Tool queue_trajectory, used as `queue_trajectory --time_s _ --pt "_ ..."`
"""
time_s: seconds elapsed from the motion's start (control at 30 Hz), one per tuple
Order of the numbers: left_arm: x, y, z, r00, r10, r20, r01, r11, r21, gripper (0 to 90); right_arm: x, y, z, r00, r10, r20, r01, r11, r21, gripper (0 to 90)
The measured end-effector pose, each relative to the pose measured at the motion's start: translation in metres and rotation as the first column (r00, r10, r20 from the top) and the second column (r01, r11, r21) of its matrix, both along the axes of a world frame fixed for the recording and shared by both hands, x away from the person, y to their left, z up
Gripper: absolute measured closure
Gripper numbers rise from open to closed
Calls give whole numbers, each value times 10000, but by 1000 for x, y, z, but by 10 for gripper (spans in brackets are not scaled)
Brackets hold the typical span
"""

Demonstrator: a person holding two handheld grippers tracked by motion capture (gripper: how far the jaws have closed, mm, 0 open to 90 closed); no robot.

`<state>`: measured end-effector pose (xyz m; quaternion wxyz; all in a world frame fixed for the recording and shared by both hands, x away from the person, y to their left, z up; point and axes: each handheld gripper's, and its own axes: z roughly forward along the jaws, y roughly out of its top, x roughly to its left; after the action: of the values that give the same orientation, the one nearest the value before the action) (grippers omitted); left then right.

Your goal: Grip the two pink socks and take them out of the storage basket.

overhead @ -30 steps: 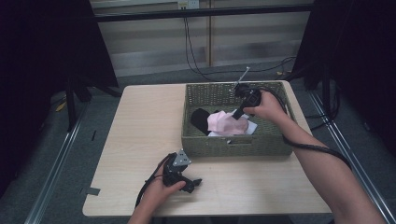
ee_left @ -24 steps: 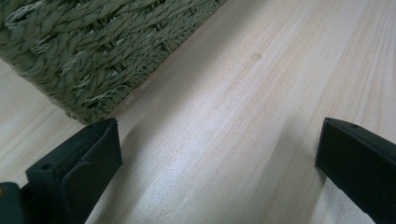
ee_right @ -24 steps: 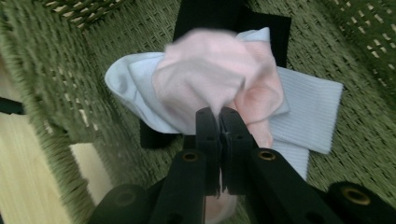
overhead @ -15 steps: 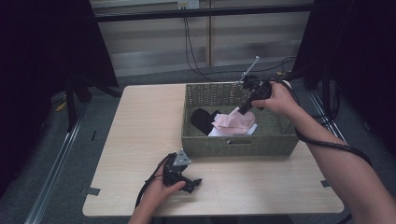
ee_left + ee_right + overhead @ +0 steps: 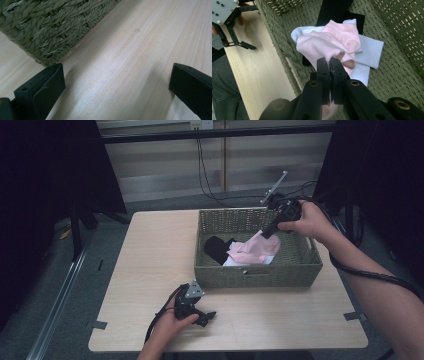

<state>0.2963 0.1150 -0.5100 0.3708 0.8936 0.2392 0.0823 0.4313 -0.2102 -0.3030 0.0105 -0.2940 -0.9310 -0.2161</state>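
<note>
**Pink sock lifted from the woven basket**

Since the earlier frames the right gripper has climbed toward the upper right of the high view, drawing one end of the soft pink sock up with it; a second ago that gripper sat lower, down among the clothes.

In the high view, the rectangular olive-green woven basket stands right of centre on the pale wooden table. The pink sock trails from the right gripper down to the basket floor, lying over a folded white cloth, with a black garment to their left. The left gripper rests on the table at lower centre, near the basket's front wall.

In the left gripper view, the two black jaws stand wide apart at the lower corners with bare table between them and nothing held; the basket's braided corner fills the upper left.

In the right gripper view, the right gripper has its jaws pinched tight on a fold of the pink sock at centre frame. Beneath the sock lie the white cloth and the black garment, all inside the basket. The left gripper shows at upper left over the table.
</note>
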Motion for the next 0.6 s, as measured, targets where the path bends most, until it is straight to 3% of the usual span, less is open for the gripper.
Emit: queue_trajectory --time_s 0.6 --pt "0 0 0 10000 1 1 -1 10000 -4 0 -25 -3 34 9990 415 174 -416 9991 80 874"
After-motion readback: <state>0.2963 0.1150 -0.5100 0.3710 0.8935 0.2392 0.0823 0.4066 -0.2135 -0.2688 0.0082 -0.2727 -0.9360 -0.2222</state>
